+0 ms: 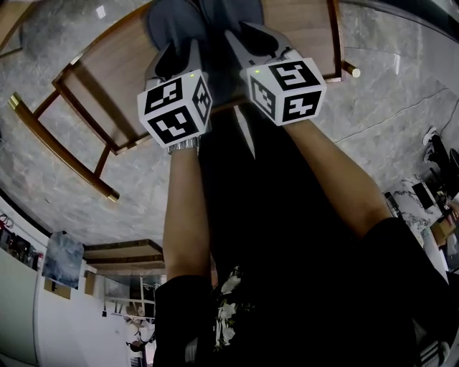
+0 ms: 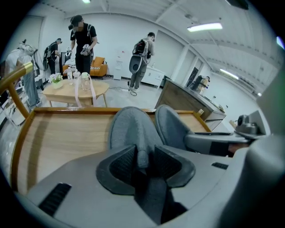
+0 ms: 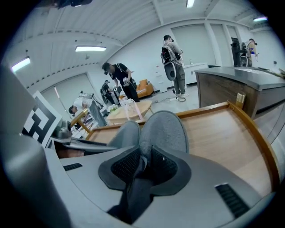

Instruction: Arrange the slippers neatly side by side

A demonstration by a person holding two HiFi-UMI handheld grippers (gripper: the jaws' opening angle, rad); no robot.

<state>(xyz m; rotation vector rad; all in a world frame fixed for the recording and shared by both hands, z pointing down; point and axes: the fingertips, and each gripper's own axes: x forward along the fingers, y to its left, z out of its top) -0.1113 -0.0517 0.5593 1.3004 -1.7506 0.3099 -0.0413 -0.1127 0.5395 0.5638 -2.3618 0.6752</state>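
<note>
Two grey felt slippers lie side by side, toes pointing away, on a wooden table [image 1: 107, 68] with a raised rim. The left slipper [image 2: 131, 127] has its heel rim standing between the jaws of my left gripper [image 2: 144, 162]; a thin dark gap shows beside the rim, so the pads do not press on it. The right slipper [image 3: 164, 129] has its heel rim between the jaws of my right gripper [image 3: 144, 164], which also stand slightly apart. From the head view, both grippers [image 1: 178, 61] [image 1: 252, 44] sit close together over the slippers' heels [image 1: 172, 21].
The table's wooden rim [image 2: 67, 110] runs along the far side and both ends [image 3: 249, 122]. Beyond it stand a low round table with bottles [image 2: 75, 89], a long counter [image 2: 187, 98] and several people. Marble floor [image 1: 401, 86] surrounds the table.
</note>
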